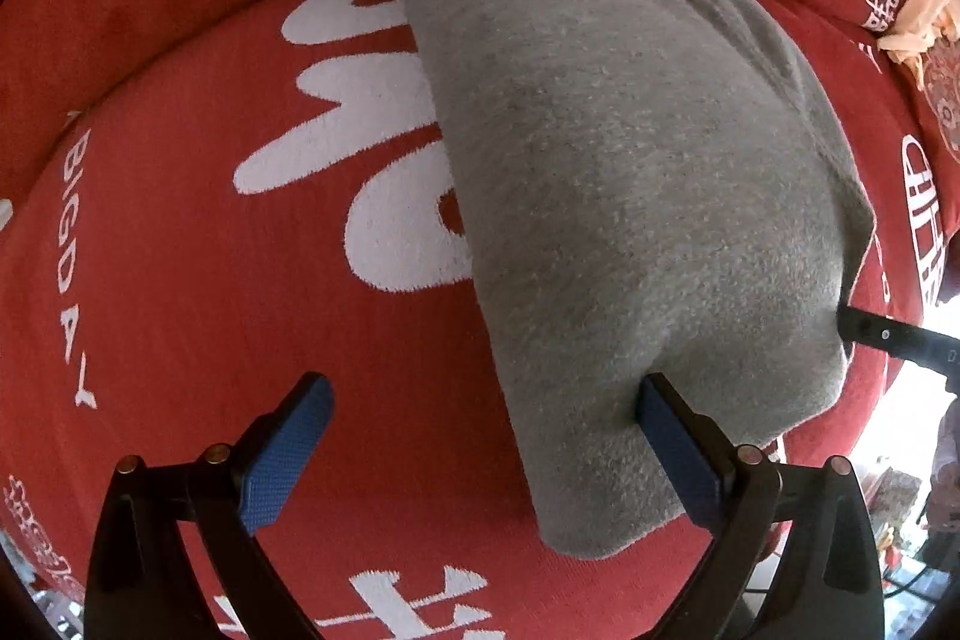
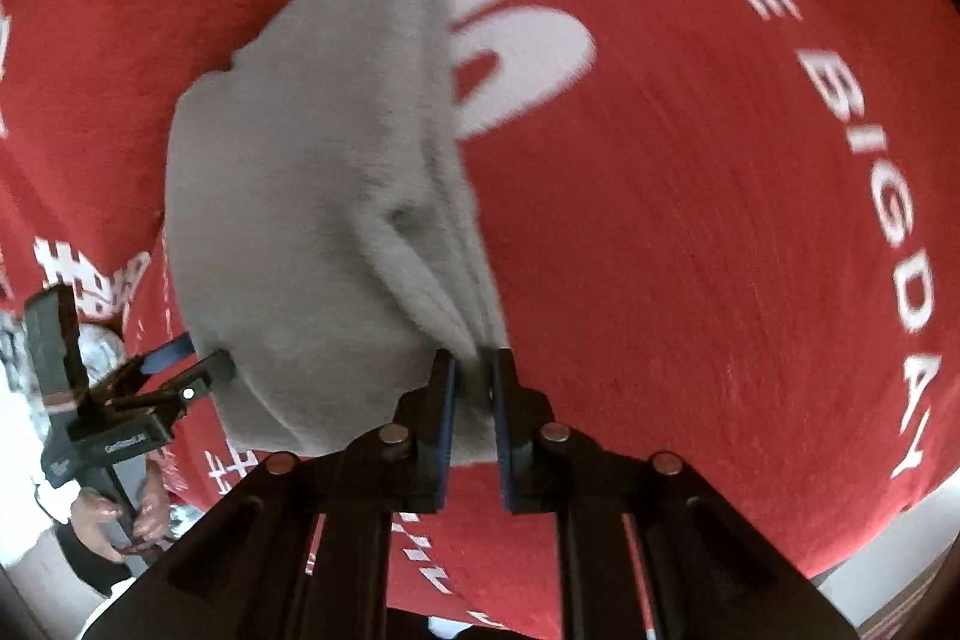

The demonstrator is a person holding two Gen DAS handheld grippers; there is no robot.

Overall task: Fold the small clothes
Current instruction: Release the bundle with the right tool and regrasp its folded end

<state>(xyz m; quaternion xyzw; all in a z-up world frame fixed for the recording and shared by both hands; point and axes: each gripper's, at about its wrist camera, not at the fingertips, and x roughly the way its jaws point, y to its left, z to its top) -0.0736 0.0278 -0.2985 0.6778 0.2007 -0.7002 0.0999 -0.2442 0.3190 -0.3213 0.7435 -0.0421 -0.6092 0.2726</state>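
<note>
Grey garment (image 2: 300,196) mid-fold over red blanket (image 1: 150,280) — pinched in right hand-held gripper (image 2: 474,388), left hand-held gripper (image 1: 480,448) agape, one pad merely touching — needing laying flat next.

Garment (image 1: 630,196) on blanket (image 1: 180,310)
</note>
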